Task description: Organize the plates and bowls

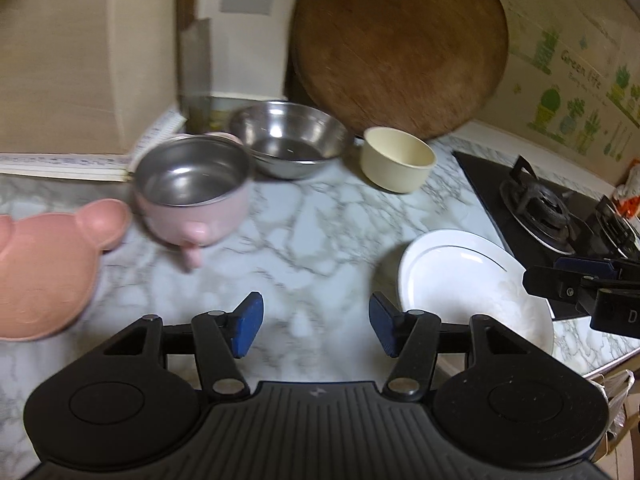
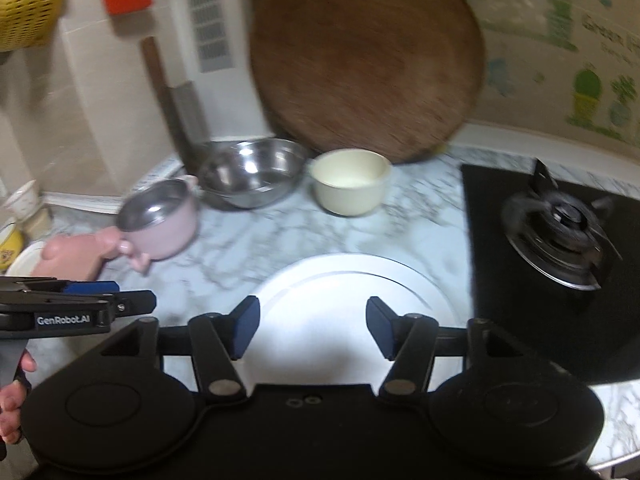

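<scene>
A white plate [image 1: 464, 276] lies on the marble counter near the stove; it also shows in the right wrist view [image 2: 344, 300]. My right gripper [image 2: 312, 328] is open just above its near part. My left gripper [image 1: 316, 328] is open and empty over bare counter, left of the plate. A pink bear-shaped plate [image 1: 44, 272] lies at the left, also in the right wrist view [image 2: 76, 256]. A pink steel-lined bowl [image 1: 192, 196], a steel bowl [image 1: 288, 140] and a cream bowl [image 1: 396, 160] stand further back. They show in the right wrist view too: pink bowl [image 2: 160, 220], steel bowl [image 2: 252, 176], cream bowl [image 2: 348, 188].
A round wooden board [image 1: 400, 44] leans on the back wall behind the bowls. A black gas stove [image 1: 540, 208] is at the right, beside the plate. A cleaver [image 2: 172, 104] stands against the wall. More dishes [image 2: 16, 216] sit at the far left.
</scene>
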### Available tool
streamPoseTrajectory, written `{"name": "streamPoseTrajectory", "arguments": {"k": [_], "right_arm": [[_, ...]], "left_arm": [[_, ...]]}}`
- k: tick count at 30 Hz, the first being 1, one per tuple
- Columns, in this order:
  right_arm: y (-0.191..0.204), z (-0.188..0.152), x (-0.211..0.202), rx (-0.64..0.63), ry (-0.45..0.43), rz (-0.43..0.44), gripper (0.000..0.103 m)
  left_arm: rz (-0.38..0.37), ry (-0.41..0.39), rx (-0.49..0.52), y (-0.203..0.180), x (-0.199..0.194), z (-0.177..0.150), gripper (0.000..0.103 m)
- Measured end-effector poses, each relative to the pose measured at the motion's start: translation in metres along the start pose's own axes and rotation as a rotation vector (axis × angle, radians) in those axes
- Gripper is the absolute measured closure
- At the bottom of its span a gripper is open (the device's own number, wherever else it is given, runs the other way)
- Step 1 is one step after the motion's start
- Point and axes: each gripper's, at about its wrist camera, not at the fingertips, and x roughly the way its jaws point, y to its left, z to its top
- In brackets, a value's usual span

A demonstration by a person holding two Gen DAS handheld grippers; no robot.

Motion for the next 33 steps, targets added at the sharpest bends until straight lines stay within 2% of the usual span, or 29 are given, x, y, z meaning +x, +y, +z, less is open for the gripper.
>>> {"name": "streamPoseTrajectory", "arguments": {"k": [11,13,15,18,21,23,26,33], "right_arm": [[0.070,0.012,0.001,-0.100,-0.033,0.124,0.029],[0.081,0.016,0.001,-0.114,-0.040,0.151,0.026],[0.093,0.019,0.003,-0.131,-0.040,0.186,0.022],[0.113,0.024,0.005,-0.163,-0.042,0.228,0.020],[0.133,0.030,0.007,-0.196,-0.049,0.261,0.014],[0.146,0.033,0.008,-0.216,-0.055,0.286,0.006],[0.165,0.037,0.011,-0.244,-0.059,0.313,0.002],[0.208,0.050,0.032,-0.305,-0.035,0.354,0.000]], "left_arm": [[0.073,-0.072,-0.042,0.040,-0.042,-0.002,0.045],[0.101,-0.093,-0.056,0.048,-0.050,-0.003,0.034],[0.121,-0.118,-0.074,0.057,-0.059,-0.004,0.030],[0.153,-0.140,-0.088,0.071,-0.072,-0.005,0.030],[0.190,-0.160,-0.101,0.085,-0.084,-0.009,0.028],[0.211,-0.173,-0.119,0.095,-0.092,-0.012,0.026],[0.232,-0.184,-0.140,0.109,-0.102,-0.015,0.026],[0.298,-0.200,-0.201,0.145,-0.111,-0.017,0.024]]}}
